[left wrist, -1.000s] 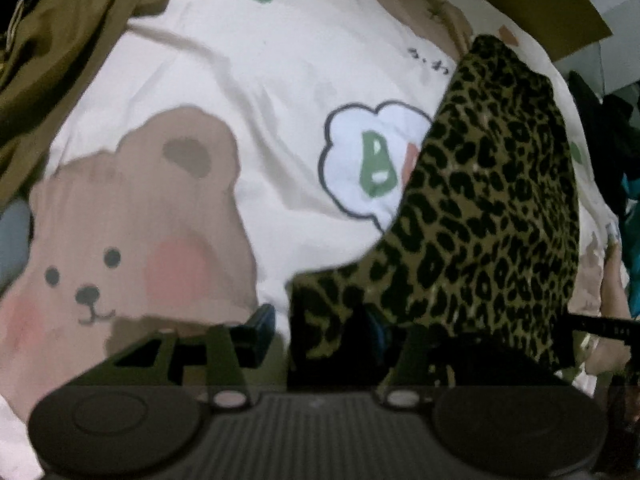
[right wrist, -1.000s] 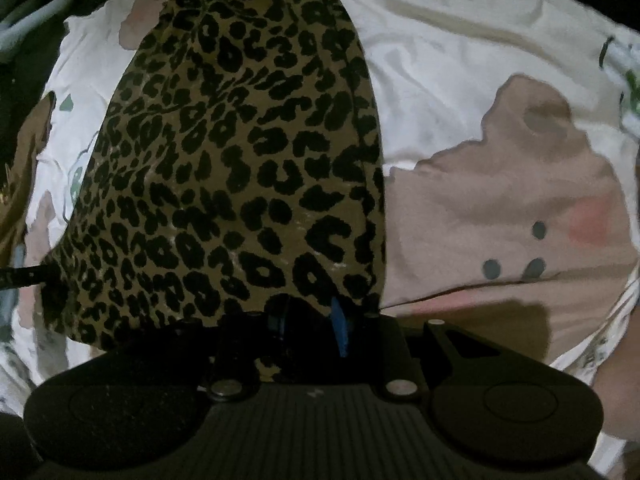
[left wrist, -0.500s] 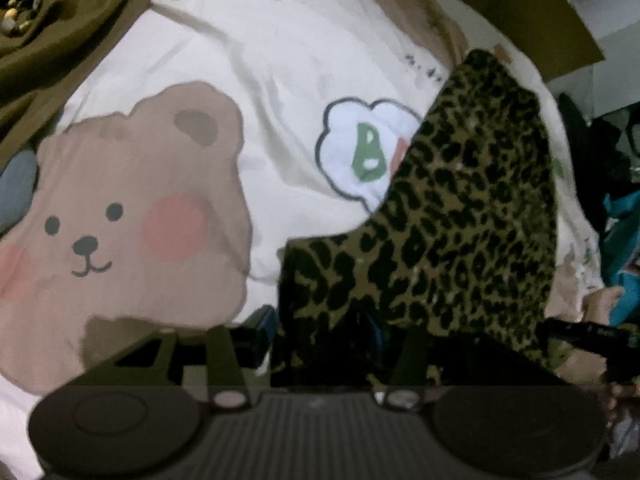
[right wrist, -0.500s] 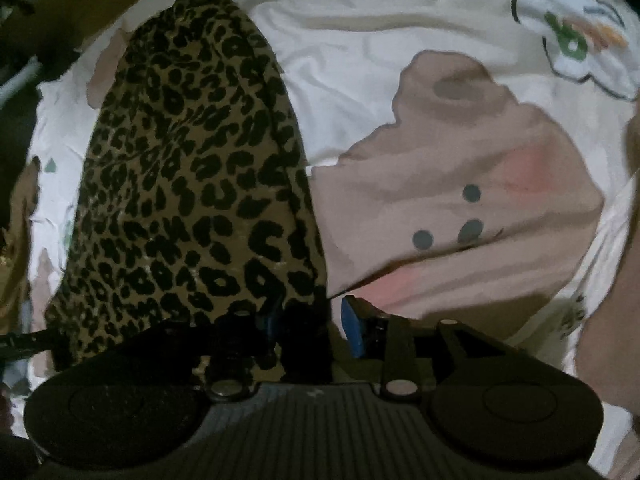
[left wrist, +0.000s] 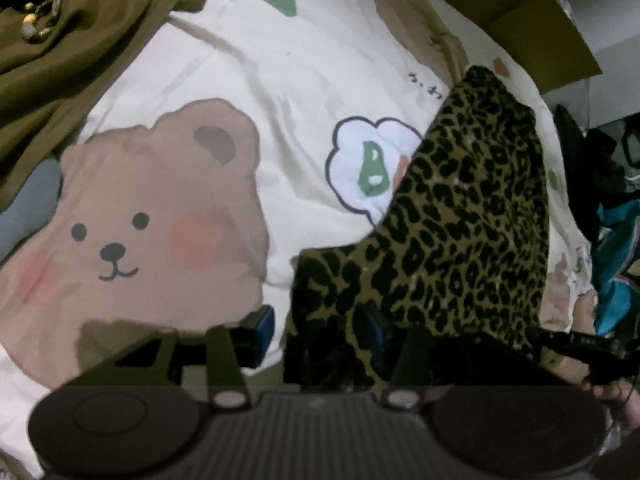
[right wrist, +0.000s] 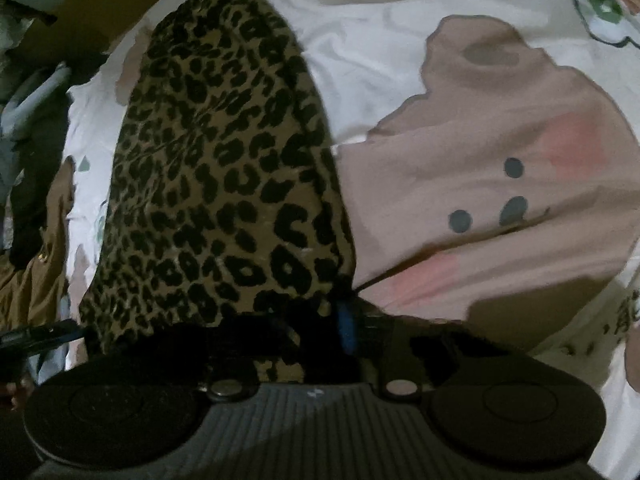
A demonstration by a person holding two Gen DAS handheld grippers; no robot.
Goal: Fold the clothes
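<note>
A leopard-print garment [left wrist: 460,240] lies flat on a cream bedsheet with bear prints [left wrist: 248,92]. My left gripper [left wrist: 316,320] is at its near left corner. The cloth edge lies between the fingers, and the left blue pad [left wrist: 262,320] stands apart from it, so the jaws are open. In the right wrist view the garment [right wrist: 224,168] fills the left half. My right gripper [right wrist: 326,316] is closing on its near right corner. The blue pad [right wrist: 346,324] presses the cloth and the other finger is hidden under it.
An olive-green garment [left wrist: 60,60] is heaped at the far left of the bed. A cardboard box [left wrist: 552,40] and a pile of dark and teal clothes [left wrist: 616,240] stand beyond the right edge. More clothes [right wrist: 32,100] lie left of the bed in the right wrist view.
My right gripper slid along the near edge to the garment's right corner; its jaws widened, then narrowed onto the cloth. The left gripper drifted slightly, its jaws unchanged.
</note>
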